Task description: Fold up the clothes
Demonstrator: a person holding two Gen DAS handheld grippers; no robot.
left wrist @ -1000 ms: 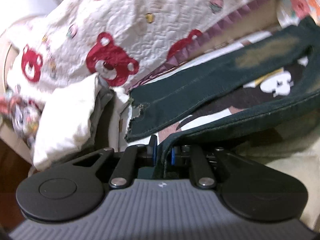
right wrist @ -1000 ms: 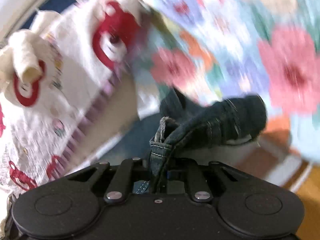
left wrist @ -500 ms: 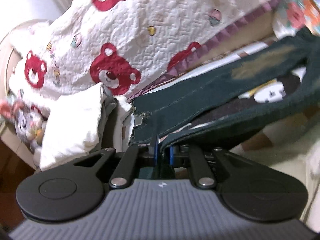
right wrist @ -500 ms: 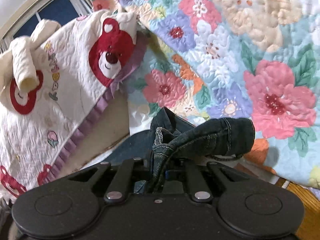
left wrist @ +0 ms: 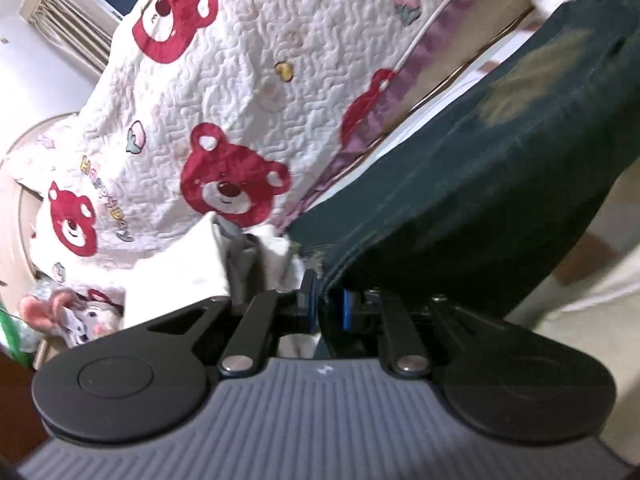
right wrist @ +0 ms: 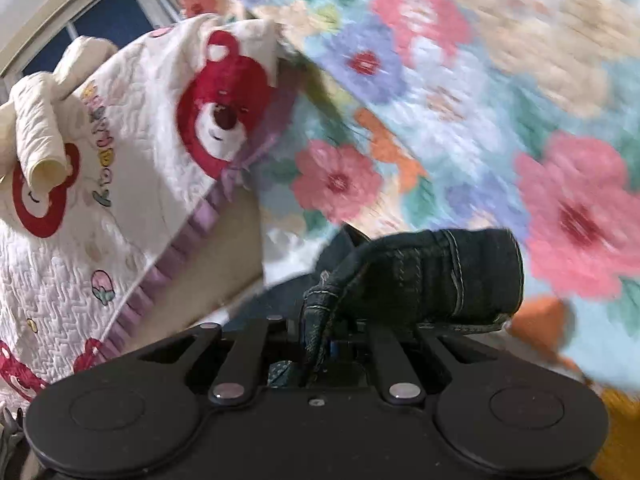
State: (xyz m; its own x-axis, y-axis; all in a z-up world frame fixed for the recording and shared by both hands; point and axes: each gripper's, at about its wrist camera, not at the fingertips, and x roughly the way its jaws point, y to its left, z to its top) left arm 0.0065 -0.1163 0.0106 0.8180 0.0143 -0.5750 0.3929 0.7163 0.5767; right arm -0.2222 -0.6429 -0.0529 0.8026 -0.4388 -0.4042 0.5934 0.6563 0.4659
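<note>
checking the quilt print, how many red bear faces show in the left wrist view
3 whole faces on the quilt: one at the top, one in the middle, one at lower left. A red patch by the purple trim may be a fourth, partly hidden.

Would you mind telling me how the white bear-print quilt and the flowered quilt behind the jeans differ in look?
The white quilted blanket with red bear faces has a plain pale ground; the pastel quilt with pink, purple and orange flowers is covered all over in colour. The bear blanket has a purple ruffled edge; no trim shows on the flowered one. The bear blanket's corner overlaps the flowered quilt. Both are stitched quilts lying behind the dark denim jeans.
</note>
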